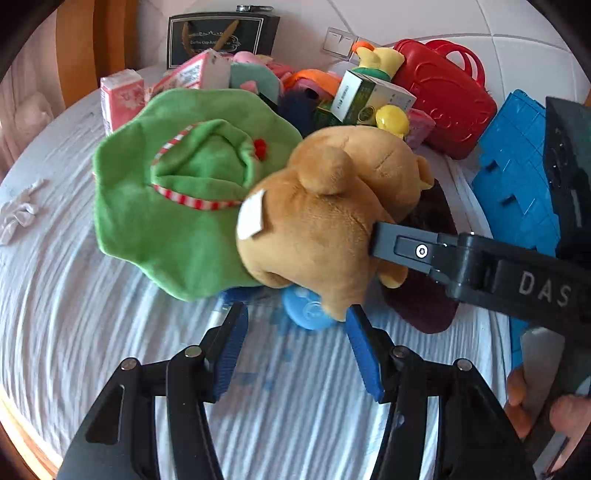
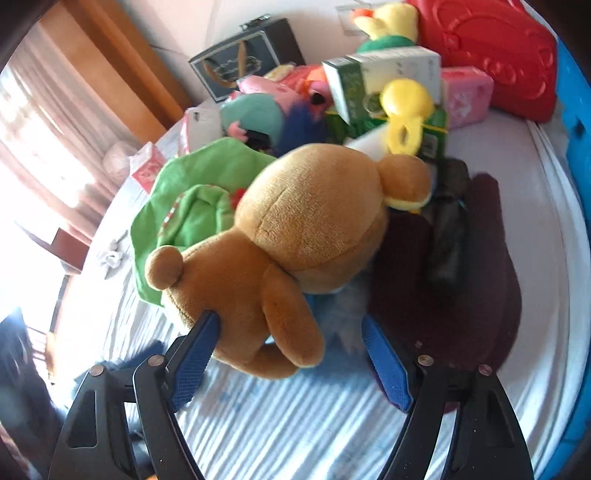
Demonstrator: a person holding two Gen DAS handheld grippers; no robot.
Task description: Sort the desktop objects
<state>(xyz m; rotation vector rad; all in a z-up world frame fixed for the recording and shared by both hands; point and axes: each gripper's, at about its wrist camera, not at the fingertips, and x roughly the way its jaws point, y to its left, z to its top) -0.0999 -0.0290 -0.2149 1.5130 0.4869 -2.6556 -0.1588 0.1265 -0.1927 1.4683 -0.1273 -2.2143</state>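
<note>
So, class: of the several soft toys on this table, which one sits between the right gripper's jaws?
The brown teddy bear. It lies between the open jaws of the right gripper, in front of the pile; the yellow duck plush sits far back by the red case.

A brown teddy bear (image 1: 325,218), a green hat (image 1: 177,206) trimmed in red-white stripes, and a red case (image 1: 447,107) are seen.
</note>
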